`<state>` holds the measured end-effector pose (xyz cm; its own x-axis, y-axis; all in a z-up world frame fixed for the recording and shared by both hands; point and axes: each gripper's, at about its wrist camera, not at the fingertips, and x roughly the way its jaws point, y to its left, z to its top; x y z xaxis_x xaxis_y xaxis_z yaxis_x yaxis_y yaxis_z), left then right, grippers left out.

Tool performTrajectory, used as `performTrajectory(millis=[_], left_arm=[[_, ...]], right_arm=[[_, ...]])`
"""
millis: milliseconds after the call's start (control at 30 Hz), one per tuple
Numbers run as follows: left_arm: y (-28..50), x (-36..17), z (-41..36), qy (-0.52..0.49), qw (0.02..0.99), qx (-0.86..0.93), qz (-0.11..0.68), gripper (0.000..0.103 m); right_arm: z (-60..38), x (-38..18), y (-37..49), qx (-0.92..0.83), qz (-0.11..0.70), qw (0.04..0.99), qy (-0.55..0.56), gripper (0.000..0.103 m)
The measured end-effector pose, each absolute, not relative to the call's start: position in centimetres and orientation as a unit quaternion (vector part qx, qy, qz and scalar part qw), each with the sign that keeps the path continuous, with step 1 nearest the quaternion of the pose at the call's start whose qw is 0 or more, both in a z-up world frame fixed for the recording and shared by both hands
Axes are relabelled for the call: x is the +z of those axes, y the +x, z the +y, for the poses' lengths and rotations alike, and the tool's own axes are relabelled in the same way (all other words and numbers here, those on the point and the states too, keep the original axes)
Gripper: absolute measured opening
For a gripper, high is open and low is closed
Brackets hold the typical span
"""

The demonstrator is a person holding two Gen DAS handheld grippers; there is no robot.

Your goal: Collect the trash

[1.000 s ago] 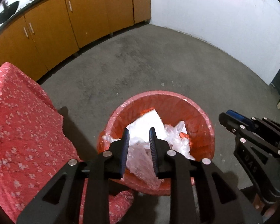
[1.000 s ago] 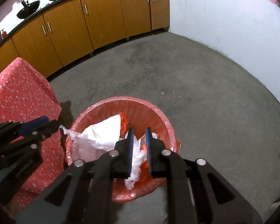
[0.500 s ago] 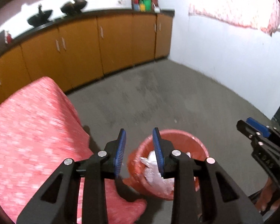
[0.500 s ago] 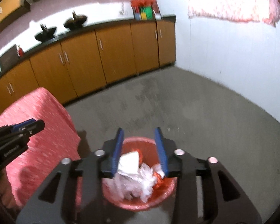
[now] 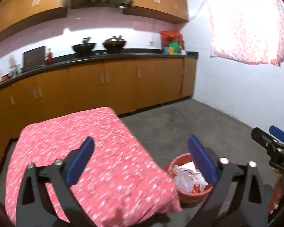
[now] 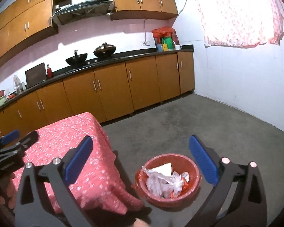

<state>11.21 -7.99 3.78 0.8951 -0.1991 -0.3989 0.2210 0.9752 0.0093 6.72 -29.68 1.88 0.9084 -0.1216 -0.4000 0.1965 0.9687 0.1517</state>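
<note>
A red trash bin lined with a red bag stands on the grey floor beside the table; it also shows in the left wrist view. Crumpled clear plastic and white paper lie inside it. My right gripper is wide open and empty, held high above and behind the bin. My left gripper is wide open and empty above the table's right edge. The left gripper also shows in the right wrist view, and the right gripper shows in the left wrist view.
A table under a red flowered cloth stands left of the bin. Orange cabinets with a black counter, woks and a range hood line the far wall. A white wall with a curtained window is at the right.
Both grippers have risen and pulled back from the bin, tilted up toward the kitchen, and opened wide. The plastic trash that the jaws held now lies in the bin.
</note>
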Motion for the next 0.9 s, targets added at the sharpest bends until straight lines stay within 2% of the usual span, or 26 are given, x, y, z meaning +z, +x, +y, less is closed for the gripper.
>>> performTrajectory(millis=[367, 900], left_arm=[[3.8, 2.3, -4.8, 0.041, 0.983, -0.032, 0.178, 0.101], [1.2, 0.2, -3.9, 0.042, 0.979, -0.038, 0.194, 0.101]], right_arm=[[-24.3, 2.3, 0.2, -0.101, 0.181, 0.978, 0.004, 0.099], [-23.6, 0.5, -2.8, -0.097, 0.17, 0.98, 0.013, 0.099]])
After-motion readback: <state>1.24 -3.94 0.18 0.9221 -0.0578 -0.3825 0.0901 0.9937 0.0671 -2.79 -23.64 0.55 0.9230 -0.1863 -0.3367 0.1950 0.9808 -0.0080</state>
